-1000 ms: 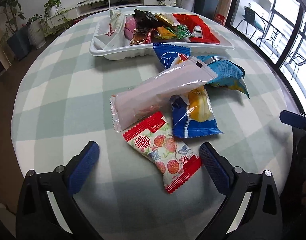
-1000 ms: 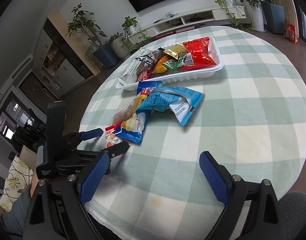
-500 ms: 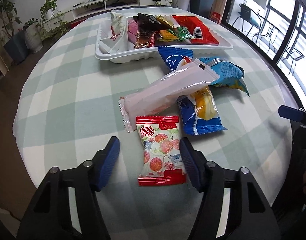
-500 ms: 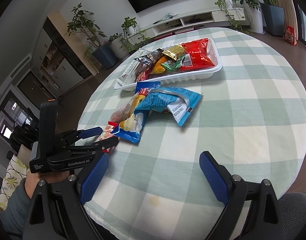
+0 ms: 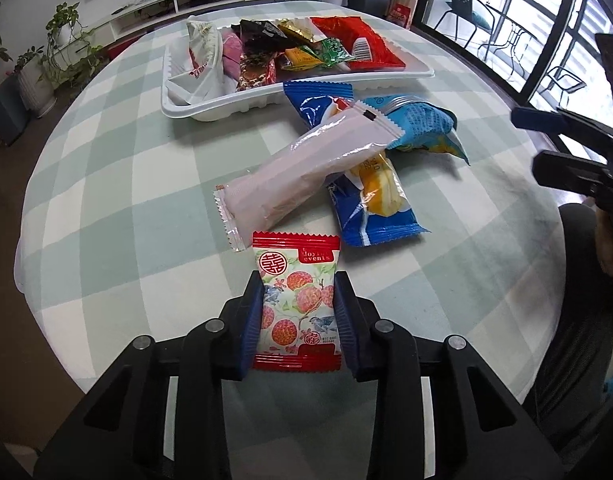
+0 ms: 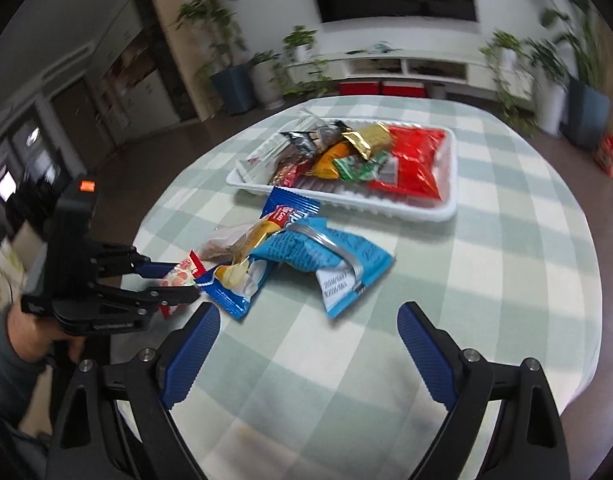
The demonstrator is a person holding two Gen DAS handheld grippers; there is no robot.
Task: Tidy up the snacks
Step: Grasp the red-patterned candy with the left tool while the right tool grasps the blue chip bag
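A red-and-white snack packet with a fruit print lies at the near edge of the checked table. My left gripper is closing on it, and both blue pads touch its long sides. The right wrist view shows the same grip at the left. Beyond it lie a long pale pink packet, a blue packet with yellow contents and a light blue bag. The white tray at the far side holds several snacks. My right gripper hangs wide over bare cloth, jaws easing inward slightly, nothing between them.
The round table drops off close behind the left gripper. A person's sleeve and hand hold the left tool. Potted plants and a low TV shelf stand past the table. Windows and chairs are on the right in the left wrist view.
The left jaws went from wide apart to closed against the fruit-print packet, which turned to line up between them. The right gripper rolled and its view swung toward the tray.
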